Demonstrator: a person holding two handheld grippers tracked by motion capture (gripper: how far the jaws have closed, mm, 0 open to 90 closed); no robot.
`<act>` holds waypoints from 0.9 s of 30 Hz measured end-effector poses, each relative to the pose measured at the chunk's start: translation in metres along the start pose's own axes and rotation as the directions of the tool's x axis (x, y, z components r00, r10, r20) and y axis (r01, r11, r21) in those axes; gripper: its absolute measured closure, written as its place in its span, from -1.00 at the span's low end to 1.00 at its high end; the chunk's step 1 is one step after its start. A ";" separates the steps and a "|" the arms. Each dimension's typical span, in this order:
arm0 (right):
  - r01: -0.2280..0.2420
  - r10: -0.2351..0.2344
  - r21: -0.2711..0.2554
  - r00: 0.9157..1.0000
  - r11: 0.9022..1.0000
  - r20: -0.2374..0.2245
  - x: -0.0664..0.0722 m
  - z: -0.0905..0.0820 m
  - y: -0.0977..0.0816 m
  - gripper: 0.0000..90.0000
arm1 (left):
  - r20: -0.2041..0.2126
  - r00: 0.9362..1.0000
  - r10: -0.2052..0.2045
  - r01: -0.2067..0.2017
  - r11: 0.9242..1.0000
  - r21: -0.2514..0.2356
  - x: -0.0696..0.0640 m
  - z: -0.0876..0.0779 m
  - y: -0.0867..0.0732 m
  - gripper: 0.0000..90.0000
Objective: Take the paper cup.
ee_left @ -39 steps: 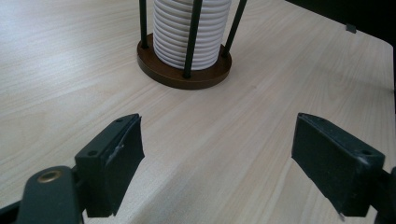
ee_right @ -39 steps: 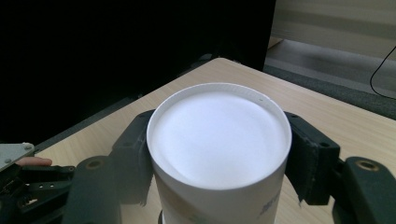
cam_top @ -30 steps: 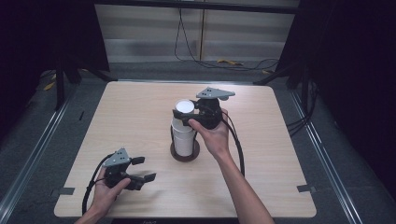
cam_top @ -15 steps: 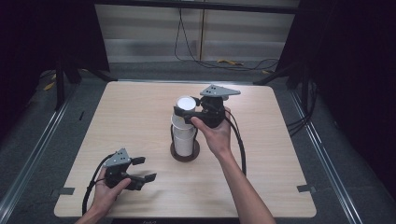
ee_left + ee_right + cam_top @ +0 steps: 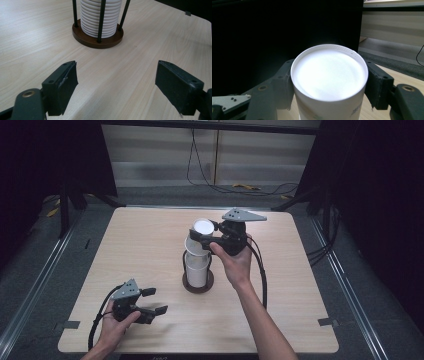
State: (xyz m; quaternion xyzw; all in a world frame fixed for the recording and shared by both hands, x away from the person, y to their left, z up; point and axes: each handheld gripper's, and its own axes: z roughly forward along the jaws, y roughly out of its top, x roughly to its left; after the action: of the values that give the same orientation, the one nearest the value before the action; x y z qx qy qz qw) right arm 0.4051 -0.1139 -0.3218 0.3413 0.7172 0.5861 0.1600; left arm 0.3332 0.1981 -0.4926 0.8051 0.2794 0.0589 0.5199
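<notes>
A stack of white paper cups stands upside down in a holder of black rods on a round brown base at the table's middle. My right gripper is shut on the top cup and holds it just above the stack. In the right gripper view the cup sits between both pads of the right gripper. My left gripper rests at the front left. Its jaws have just been closing a little but stand open with nothing between them. In its own view the left gripper faces the stack.
The light wooden table has bare room left and right of the holder. A cable trails from each gripper toward the front edge. Dark curtains and a grey floor surround the table.
The right gripper has lifted the top cup slightly higher off the stack. The left gripper has stayed where it was.
</notes>
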 end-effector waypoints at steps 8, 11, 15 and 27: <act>0.002 -0.002 -0.025 1.000 1.000 0.007 -0.001 -0.013 0.001 -0.24 | -0.012 1.000 0.001 -0.001 1.000 -0.005 0.001 0.001 0.001 -0.60; -0.008 0.008 -0.035 1.000 0.999 0.003 -0.002 -0.020 0.003 -0.24 | -0.023 1.000 0.002 -0.002 1.000 -0.015 0.002 0.000 0.003 -0.60; -0.002 0.002 -0.037 1.000 0.999 0.004 -0.001 -0.030 0.004 -0.24 | -0.039 0.999 0.005 -0.005 1.000 -0.012 0.001 -0.001 0.004 -0.60; -0.016 0.015 -0.030 1.000 0.999 -0.024 0.010 -0.054 -0.012 -0.24 | 0.008 1.000 0.001 0.000 1.000 -0.029 -0.005 0.005 0.021 -0.60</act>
State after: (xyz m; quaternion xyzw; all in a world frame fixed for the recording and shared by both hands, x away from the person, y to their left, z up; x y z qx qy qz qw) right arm 0.3605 -0.1472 -0.3172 0.3377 0.7075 0.6020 0.1520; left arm 0.3390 0.1848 -0.4757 0.7977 0.2762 0.0599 0.5328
